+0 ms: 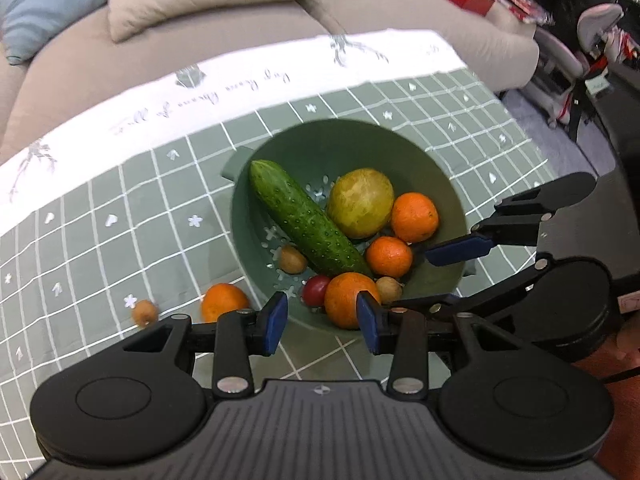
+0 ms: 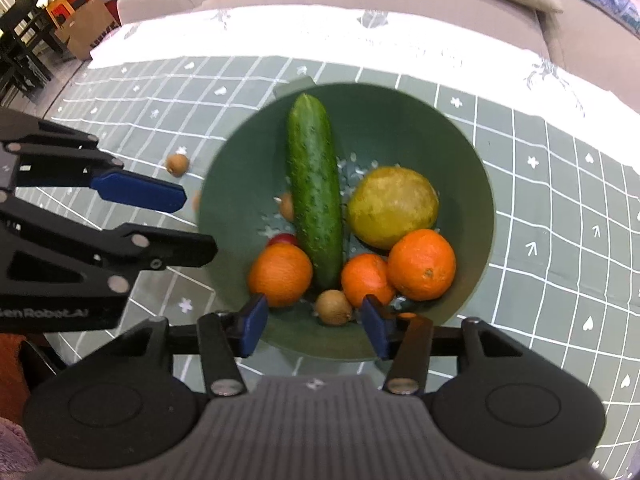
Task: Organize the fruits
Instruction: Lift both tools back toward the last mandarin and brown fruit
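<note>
A green bowl [image 1: 404,140] sits on the surface, which is covered by a green checked cloth [image 1: 120,208], and holds most of the fruit. The cucumber [image 1: 308,220] lies on a slant inside it; in the left wrist view its long axis runs from the far left rim down toward the near middle, one end resting high against the wall. Beside it sit a yellow-green pear [image 1: 360,202], three oranges [image 1: 414,217] and a small red fruit [image 1: 316,289] (partly hidden). A further orange [image 1: 224,306] and a small brown fruit [image 1: 145,312] lie on the cloth just left of the bowl.

The left tool [image 1: 322,322] hovers at the near rim, jaws wide apart, gripping nothing. The right tool [image 2: 316,326] is likewise spread open and empty above the bowl's near edge.
</note>
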`<act>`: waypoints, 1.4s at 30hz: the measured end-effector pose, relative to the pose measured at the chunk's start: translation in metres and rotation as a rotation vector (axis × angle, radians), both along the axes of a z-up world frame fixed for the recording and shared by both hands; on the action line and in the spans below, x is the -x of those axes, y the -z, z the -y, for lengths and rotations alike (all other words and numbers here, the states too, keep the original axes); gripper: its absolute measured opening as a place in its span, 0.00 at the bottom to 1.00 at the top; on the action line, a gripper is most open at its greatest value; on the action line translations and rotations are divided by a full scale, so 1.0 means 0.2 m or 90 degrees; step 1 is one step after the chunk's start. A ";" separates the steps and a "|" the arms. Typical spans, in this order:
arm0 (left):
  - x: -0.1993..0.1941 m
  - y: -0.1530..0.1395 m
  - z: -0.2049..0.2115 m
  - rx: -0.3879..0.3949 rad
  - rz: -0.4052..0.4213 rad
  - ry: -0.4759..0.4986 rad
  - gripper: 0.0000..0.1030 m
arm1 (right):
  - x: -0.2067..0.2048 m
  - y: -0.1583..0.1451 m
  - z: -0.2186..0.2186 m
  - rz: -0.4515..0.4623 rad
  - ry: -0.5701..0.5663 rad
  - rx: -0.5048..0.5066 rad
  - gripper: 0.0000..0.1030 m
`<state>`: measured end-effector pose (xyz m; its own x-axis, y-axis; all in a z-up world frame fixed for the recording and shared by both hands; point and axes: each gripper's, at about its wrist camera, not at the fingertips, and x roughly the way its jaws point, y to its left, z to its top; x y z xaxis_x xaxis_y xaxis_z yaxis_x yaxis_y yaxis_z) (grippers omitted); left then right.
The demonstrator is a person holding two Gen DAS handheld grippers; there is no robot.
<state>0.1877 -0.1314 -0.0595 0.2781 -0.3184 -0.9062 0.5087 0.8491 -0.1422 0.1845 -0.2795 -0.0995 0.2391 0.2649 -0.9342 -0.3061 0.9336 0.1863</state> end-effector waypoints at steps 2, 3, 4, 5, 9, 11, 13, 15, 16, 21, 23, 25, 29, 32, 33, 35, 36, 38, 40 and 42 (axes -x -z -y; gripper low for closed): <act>0.03 -0.04 -0.05 0.007 0.015 -0.010 0.46 | 0.03 -0.04 -0.03 0.013 0.003 -0.005 0.49; 0.05 -0.05 -0.07 0.011 0.023 -0.015 0.46 | 0.04 -0.06 -0.04 0.021 0.005 -0.008 0.52; 0.07 -0.07 -0.09 0.016 0.030 -0.019 0.46 | 0.06 -0.08 -0.05 0.032 0.007 -0.011 0.52; 0.08 -0.08 -0.11 0.018 0.037 -0.024 0.46 | 0.08 -0.09 -0.06 0.041 0.010 -0.015 0.52; 0.14 -0.10 -0.20 0.020 0.066 -0.040 0.46 | 0.16 -0.13 -0.11 0.067 0.028 -0.030 0.52; 0.18 -0.10 -0.25 0.022 0.079 -0.048 0.46 | 0.20 -0.13 -0.14 0.076 0.042 -0.038 0.52; 0.21 -0.10 -0.29 0.023 0.091 -0.058 0.46 | 0.23 -0.14 -0.17 0.089 0.054 -0.043 0.52; 0.24 -0.10 -0.33 0.023 0.100 -0.068 0.46 | 0.28 -0.15 -0.21 0.104 0.065 -0.048 0.52; 0.25 -0.09 -0.36 0.021 0.104 -0.075 0.46 | 0.30 -0.15 -0.23 0.111 0.069 -0.050 0.52; 0.33 -0.06 -0.47 0.023 0.124 -0.104 0.46 | 0.38 -0.13 -0.33 0.154 0.090 -0.037 0.52; 0.35 -0.05 -0.52 0.028 0.132 -0.117 0.46 | 0.42 -0.12 -0.37 0.170 0.095 -0.026 0.52; 0.37 -0.04 -0.55 0.034 0.138 -0.128 0.46 | 0.45 -0.12 -0.40 0.184 0.096 -0.022 0.52; 0.40 -0.01 -0.61 0.041 0.133 -0.147 0.46 | 0.51 -0.11 -0.47 0.216 0.094 -0.021 0.52; 0.41 0.02 -0.64 0.042 0.129 -0.156 0.46 | 0.53 -0.10 -0.51 0.238 0.086 -0.012 0.52; 0.41 0.03 -0.64 0.041 0.130 -0.157 0.46 | 0.53 -0.10 -0.52 0.243 0.086 -0.011 0.52; 0.41 0.04 -0.65 0.037 0.133 -0.160 0.46 | 0.54 -0.10 -0.55 0.256 0.090 -0.006 0.52; 0.41 0.05 -0.65 0.037 0.135 -0.162 0.46 | 0.54 -0.10 -0.56 0.265 0.093 0.004 0.52; 0.40 0.06 -0.67 0.036 0.134 -0.171 0.46 | 0.53 -0.09 -0.61 0.283 0.095 0.026 0.52; 0.39 0.09 -0.69 0.034 0.127 -0.184 0.45 | 0.52 -0.07 -0.66 0.299 0.076 0.052 0.51; 0.37 0.10 -0.72 0.038 0.119 -0.191 0.45 | 0.51 -0.05 -0.71 0.313 0.032 0.082 0.51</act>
